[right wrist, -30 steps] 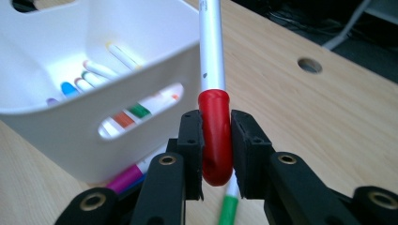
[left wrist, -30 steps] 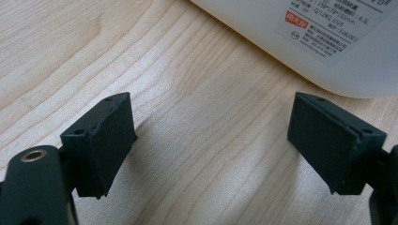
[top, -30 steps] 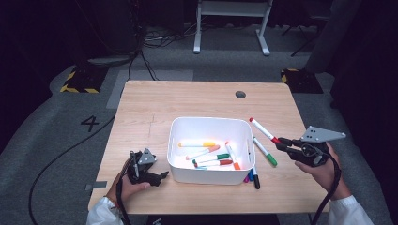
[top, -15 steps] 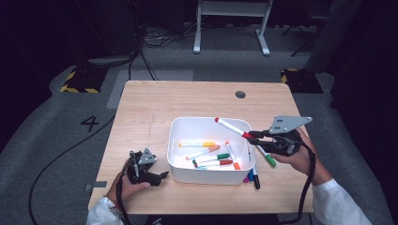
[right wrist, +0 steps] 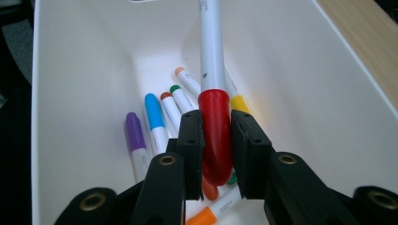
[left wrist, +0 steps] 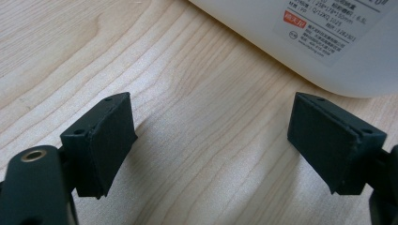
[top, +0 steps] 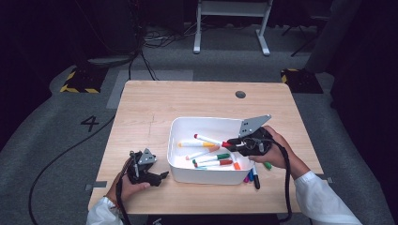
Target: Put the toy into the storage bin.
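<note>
Carrying a red-capped marker (right wrist: 213, 126) in from three o'clock, now hanging over the white bin (top: 180, 171) mid-surface (top: 150, 108): right hand-held gripper (right wrist: 215, 154) pinching its cap, drop among the other markers (top: 211, 159) seemingly imminent. Idling at seven o'clock, left hand-held gripper (left wrist: 211, 140), spread and empty.

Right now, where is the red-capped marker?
The red-capped marker is clamped by its cap in the right tongs, held over the white bin right of the table's centre in the high view, above the markers inside.
</note>
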`<act>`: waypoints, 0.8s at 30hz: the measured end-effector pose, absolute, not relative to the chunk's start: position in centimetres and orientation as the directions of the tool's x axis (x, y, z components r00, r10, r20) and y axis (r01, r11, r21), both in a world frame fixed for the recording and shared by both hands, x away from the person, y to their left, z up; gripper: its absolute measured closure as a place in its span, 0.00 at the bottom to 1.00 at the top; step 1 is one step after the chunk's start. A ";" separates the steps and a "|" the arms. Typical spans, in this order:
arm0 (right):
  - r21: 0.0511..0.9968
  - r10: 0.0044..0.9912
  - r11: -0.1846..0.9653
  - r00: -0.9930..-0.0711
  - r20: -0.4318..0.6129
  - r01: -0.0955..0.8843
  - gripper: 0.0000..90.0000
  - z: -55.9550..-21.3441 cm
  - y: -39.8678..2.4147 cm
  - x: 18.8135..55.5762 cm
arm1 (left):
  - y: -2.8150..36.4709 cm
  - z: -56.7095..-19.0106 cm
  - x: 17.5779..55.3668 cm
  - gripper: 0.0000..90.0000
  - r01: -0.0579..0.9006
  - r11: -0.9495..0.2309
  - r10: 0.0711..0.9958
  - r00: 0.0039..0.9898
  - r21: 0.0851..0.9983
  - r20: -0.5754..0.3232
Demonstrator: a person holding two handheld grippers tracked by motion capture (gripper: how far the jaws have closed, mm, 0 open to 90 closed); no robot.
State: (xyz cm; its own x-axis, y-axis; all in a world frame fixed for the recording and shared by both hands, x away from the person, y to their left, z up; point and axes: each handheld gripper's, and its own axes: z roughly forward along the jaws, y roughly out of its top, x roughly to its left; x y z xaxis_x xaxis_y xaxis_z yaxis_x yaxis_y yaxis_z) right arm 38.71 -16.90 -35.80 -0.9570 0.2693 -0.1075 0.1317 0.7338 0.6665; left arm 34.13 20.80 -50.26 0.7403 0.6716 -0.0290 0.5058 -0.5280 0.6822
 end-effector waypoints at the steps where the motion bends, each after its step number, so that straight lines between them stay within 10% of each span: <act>1: 0.656 0.246 0.744 -0.965 -0.086 0.131 0.84 -36.1 -16.7 38.5 | 20.8 -50.3 34.1 0.17 0.505 -0.529 0.672 0.740 0.682 -0.028; 24: 0.631 0.194 0.767 -0.979 -0.056 0.116 0.70 -36.9 -16.1 37.2 | 20.8 -50.3 34.1 0.17 0.505 -0.528 0.671 0.741 0.683 -0.030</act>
